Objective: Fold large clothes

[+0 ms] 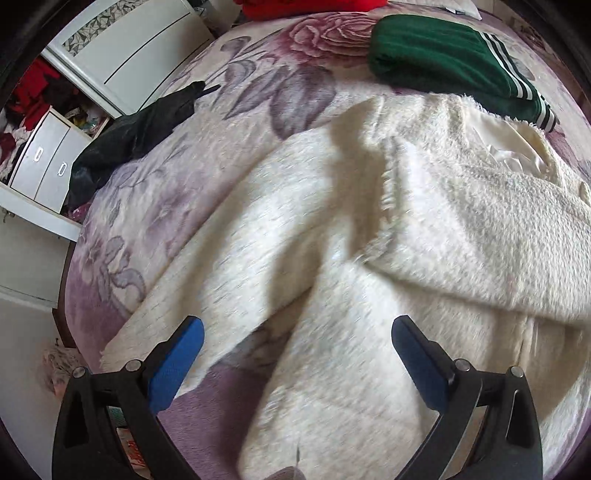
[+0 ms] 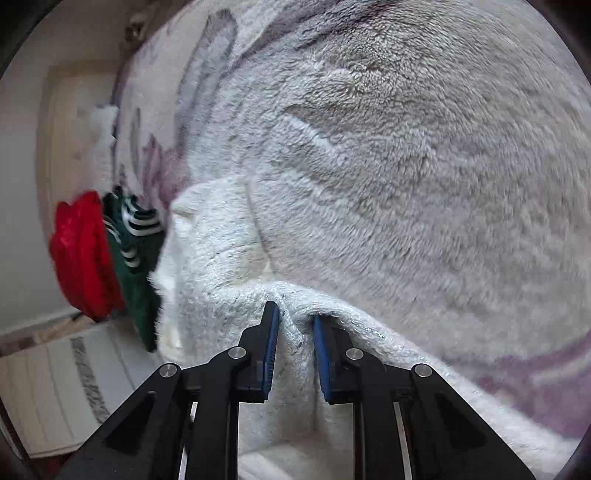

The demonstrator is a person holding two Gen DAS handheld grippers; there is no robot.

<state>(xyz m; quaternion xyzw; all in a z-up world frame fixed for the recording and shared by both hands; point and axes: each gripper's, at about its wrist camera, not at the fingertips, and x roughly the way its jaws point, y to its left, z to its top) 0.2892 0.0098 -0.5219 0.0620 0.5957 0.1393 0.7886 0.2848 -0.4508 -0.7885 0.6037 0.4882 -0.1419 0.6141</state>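
Nearest thing first: the right tool point(image 2: 294, 317) has its blue pads pinched narrow on a fold of the cream fuzzy garment point(image 2: 236, 258), right at an edge that's bunched up between them, so it's holding that. The left tool point(image 1: 297, 332) is spread wide with nothing in it, hanging over the same cream garment point(image 1: 332, 229) (looks like a coat or thick cardigan, with a satin lining showing at the far right).

Progress-wise I'd say early-to-middle. The garment is lying across the flowered bed cover point(image 1: 155, 206), one fringed flap is thrown over the body, but it's still lumpy and spread out, nowhere near a neat packet. Still needs the sides brought in, then folding down and smoothing.

Further back there's a green striped top point(image 1: 443, 62) already folded and a red piece point(image 1: 310, 5) past it, so I'm guessing those are done. A black garment point(image 1: 133, 136) is slumped at the bed's left edge, unfolded, probably still waiting. Beyond that, white drawers point(image 1: 48, 162).
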